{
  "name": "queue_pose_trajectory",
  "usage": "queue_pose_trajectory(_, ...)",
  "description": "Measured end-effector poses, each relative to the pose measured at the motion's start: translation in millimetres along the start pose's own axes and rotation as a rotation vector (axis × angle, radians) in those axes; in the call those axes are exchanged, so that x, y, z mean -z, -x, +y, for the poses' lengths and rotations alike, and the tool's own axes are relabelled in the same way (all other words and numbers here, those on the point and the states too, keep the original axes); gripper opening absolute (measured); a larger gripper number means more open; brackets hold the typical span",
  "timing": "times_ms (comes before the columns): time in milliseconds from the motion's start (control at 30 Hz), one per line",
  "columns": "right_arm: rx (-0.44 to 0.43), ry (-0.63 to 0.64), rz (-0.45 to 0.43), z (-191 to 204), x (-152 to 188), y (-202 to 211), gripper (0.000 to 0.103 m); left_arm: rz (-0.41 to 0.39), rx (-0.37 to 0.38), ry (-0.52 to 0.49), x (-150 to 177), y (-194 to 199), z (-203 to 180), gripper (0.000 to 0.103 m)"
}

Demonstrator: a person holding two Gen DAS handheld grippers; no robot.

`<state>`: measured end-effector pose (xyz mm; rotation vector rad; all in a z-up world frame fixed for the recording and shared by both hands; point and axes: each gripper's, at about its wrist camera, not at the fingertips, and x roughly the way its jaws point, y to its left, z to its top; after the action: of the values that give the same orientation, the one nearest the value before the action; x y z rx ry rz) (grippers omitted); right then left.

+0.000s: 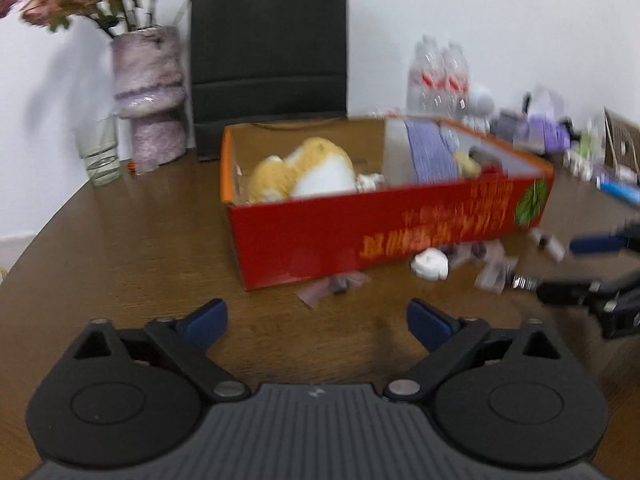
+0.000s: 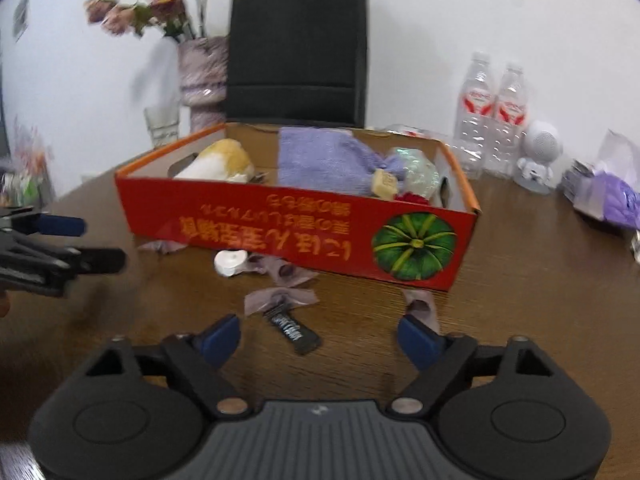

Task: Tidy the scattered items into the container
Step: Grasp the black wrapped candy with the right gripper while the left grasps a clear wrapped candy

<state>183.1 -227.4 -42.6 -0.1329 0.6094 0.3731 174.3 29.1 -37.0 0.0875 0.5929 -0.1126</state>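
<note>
Both hand-held grippers empty and spread wide: left hand-held gripper (image 1: pixel 316 322) with nothing between its blue pads, right hand-held gripper (image 2: pixel 318 340) likewise released over bare wood. Red box (image 2: pixel 280 228) standing on the tabletop (image 2: pixel 520 300), already holding a plush toy (image 2: pixel 220 162), a lilac cloth (image 2: pixel 320 160) and some smaller bits. Still loose in front of the box's long red wall: a white round piece (image 2: pixel 229 262) just beside the wall, several pale pink wrappers (image 2: pixel 280 298), and a dark snack bar (image 2: pixel 292 328) lying nearest the right hand-held gripper. Bar just ahead of the right fingertips, a little toward the left pad, its long axis slanting from upper left to lower right in the right wrist view, so neither square to nor in line with the jaw gap. Seen from the left wrist, the same clutter far off to the right, with the white piece (image 1: pixel 430 265) well apart from the left pads. Hence, by judgement, the right hand the nearer one for the bar; likely wants a roll of the wrist so the pads close across the bar's narrow width, then a lift over the near wall. Motion blur throughout, so finer detail of the wrappers unclear.
</note>
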Motion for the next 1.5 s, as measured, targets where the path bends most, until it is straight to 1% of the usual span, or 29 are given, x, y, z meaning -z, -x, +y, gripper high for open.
queue_pose_trajectory(100, -0.011, 0.01, -0.006, 5, 0, -1, 0.084, -0.006, -0.001, -0.026, -3, -6, -4, 0.096)
queue_pose_trajectory(133, -0.014, 0.01, -0.001, 6, 0, -2, 0.082, -0.006, 0.002, -0.029, -5, -8, -5, 0.095)
queue_pose_trajectory(200, -0.016, 0.023, 0.01, 8, -3, -6, 0.078, -0.004, 0.007, -0.04, -7, -13, -6, 0.085)
queue_pose_trajectory(233, -0.016, 0.027, 0.012, 8, -4, -9, 0.077, 0.002, 0.007, -0.043, -9, -18, -6, 0.083)
queue_pose_trajectory(267, -0.02, 0.03, 0.016, 8, -6, -10, 0.076, 0.013, 0.011, -0.043, -10, -23, -7, 0.077)
queue_pose_trajectory(300, -0.024, 0.034, 0.02, 9, -7, -13, 0.071, 0.027, 0.016, -0.041, -11, -29, -8, 0.071)
queue_pose_trajectory(333, -0.027, 0.038, 0.027, 9, -8, -17, 0.065, 0.04, 0.019, -0.038, -11, -34, -8, 0.069)
queue_pose_trajectory(367, -0.031, 0.043, 0.039, 9, -9, -22, 0.06, 0.05, 0.024, -0.036, -12, -38, -9, 0.063)
queue_pose_trajectory(400, -0.035, 0.045, 0.055, 9, -9, -26, 0.047, 0.054, 0.039, -0.032, -13, -40, -9, 0.051)
queue_pose_trajectory(433, -0.051, 0.036, 0.05, 9, -9, -27, 0.037, 0.053, 0.055, -0.031, -13, -41, -9, 0.047)
queue_pose_trajectory(467, -0.062, 0.035, 0.053, 9, -9, -27, 0.029, 0.055, 0.072, -0.035, -13, -40, -9, 0.043)
queue_pose_trajectory(500, -0.065, 0.039, 0.055, 9, -8, -26, 0.015, 0.059, 0.092, -0.04, -13, -40, -9, 0.037)
queue_pose_trajectory(533, -0.064, 0.041, 0.055, 10, -7, -24, 0.015, 0.063, 0.107, -0.045, -13, -38, -9, 0.034)
queue_pose_trajectory(567, -0.065, 0.038, 0.055, 9, -6, -23, 0.015, 0.066, 0.115, -0.05, -13, -37, -10, 0.029)
queue_pose_trajectory(633, -0.069, 0.019, 0.055, 7, -4, -20, 0.014, 0.066, 0.117, -0.055, -12, -34, -11, 0.021)
queue_pose_trajectory(667, -0.065, 0.009, 0.053, 6, -3, -18, 0.014, 0.068, 0.12, -0.052, -11, -32, -11, 0.009)
queue_pose_trajectory(733, -0.057, 0.0, 0.042, 5, -1, -13, 0.014, 0.068, 0.129, -0.047, -8, -27, -11, 0.004)
queue_pose_trajectory(767, -0.056, -0.004, 0.032, 4, 0, -10, 0.014, 0.066, 0.129, -0.049, -7, -25, -12, 0.003)
queue_pose_trajectory(867, -0.045, -0.015, 0.001, 3, 0, -2, 0.014, 0.053, 0.129, -0.052, -4, -18, -14, 0.003)
queue_pose_trajectory(933, -0.047, -0.023, -0.005, 3, 0, 1, 0.014, 0.034, 0.135, -0.057, -5, -13, -16, 0.004)
queue_pose_trajectory(967, -0.047, -0.026, -0.006, 2, 0, 2, 0.014, 0.023, 0.129, -0.06, -6, -12, -18, 0.007)
queue_pose_trajectory(1033, -0.044, -0.033, -0.009, 1, 1, 3, 0.014, 0.009, 0.116, -0.059, -11, -14, -18, 0.024)
queue_pose_trajectory(1067, -0.042, -0.037, -0.008, 0, 0, 3, 0.014, 0.007, 0.108, -0.054, -13, -17, -18, 0.041)
queue_pose_trajectory(1100, -0.04, -0.042, -0.007, -1, 0, 2, 0.014, 0.009, 0.099, -0.054, -16, -20, -17, 0.048)
queue_pose_trajectory(1167, -0.037, -0.053, -0.003, -4, 1, 1, 0.014, 0.031, 0.101, -0.056, -20, -29, -16, 0.048)
queue_pose_trajectory(1267, -0.03, -0.068, 0.003, -7, 0, -1, 0.014, 0.083, 0.101, -0.018, -23, -48, -17, 0.047)
queue_pose_trajectory(1333, -0.03, -0.073, 0.005, -9, 1, -2, 0.014, 0.084, 0.096, -0.028, -25, -51, -23, 0.037)
queue_pose_trajectory(1367, -0.03, -0.075, 0.005, -9, 1, -2, 0.014, 0.088, 0.103, -0.033, -25, -50, -26, 0.025)
queue_pose_trajectory(1500, -0.035, -0.081, 0.001, -11, 2, 0, 0.014, 0.083, 0.119, -0.041, -21, -43, -32, 0.022)
